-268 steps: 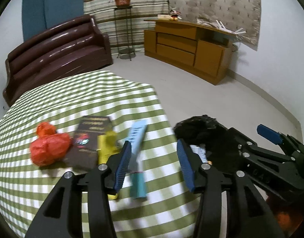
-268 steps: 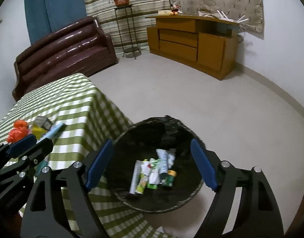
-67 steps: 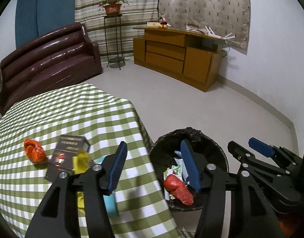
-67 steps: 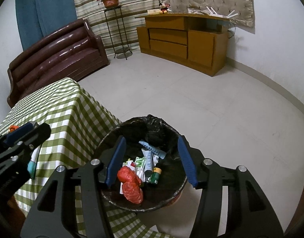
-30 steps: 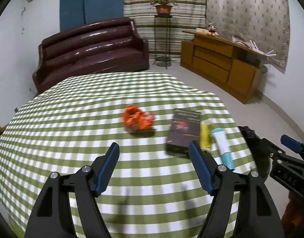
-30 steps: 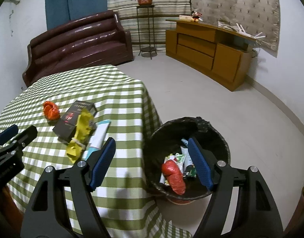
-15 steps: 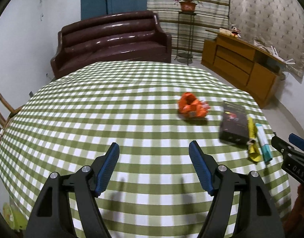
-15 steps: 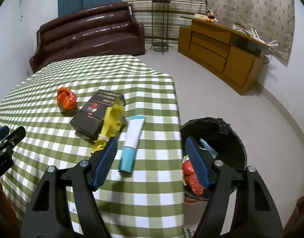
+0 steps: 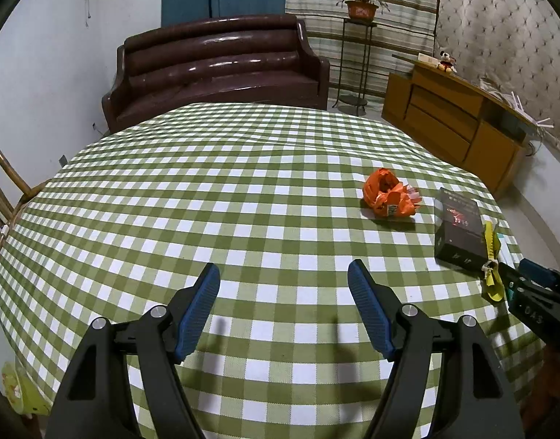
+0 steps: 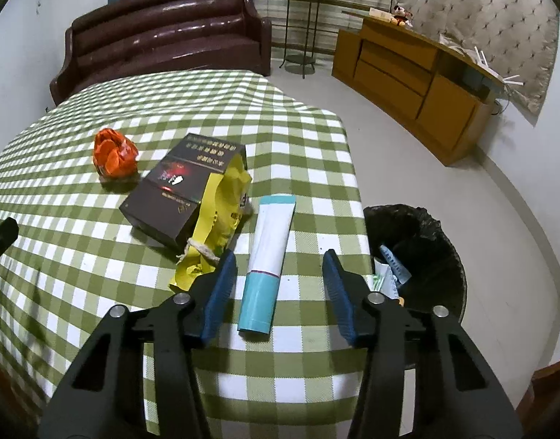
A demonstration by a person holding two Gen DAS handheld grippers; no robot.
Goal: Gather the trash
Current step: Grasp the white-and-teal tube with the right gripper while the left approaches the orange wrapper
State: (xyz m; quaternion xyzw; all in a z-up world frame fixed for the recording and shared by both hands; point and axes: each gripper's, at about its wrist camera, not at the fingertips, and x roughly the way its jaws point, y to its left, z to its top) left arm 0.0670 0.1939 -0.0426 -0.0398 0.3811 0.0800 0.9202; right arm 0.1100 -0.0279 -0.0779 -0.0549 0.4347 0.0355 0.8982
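Note:
On the green checked table (image 10: 79,256) lie an orange crumpled wrapper (image 10: 113,152), a dark box (image 10: 181,186), a yellow wrapper (image 10: 216,219) and a white and teal tube (image 10: 267,259). My right gripper (image 10: 280,285) is open and empty, its jaws either side of the tube's teal end. A black-lined trash bin (image 10: 426,241) with trash in it stands on the floor right of the table. My left gripper (image 9: 283,307) is open and empty over bare cloth, left of the orange wrapper (image 9: 388,197), the box (image 9: 459,228) and the yellow wrapper (image 9: 492,259).
A brown sofa (image 9: 214,62) stands behind the table. A wooden sideboard (image 10: 411,69) and a plant stand (image 9: 356,47) are at the back right. A wicker chair (image 9: 2,197) is at the table's left edge. The right gripper's tip (image 9: 536,292) shows at the left view's right edge.
Both grippers swung left, from over the bin to over the table. The large orange bag went from the table into the bin. The right gripper now frames the tube.

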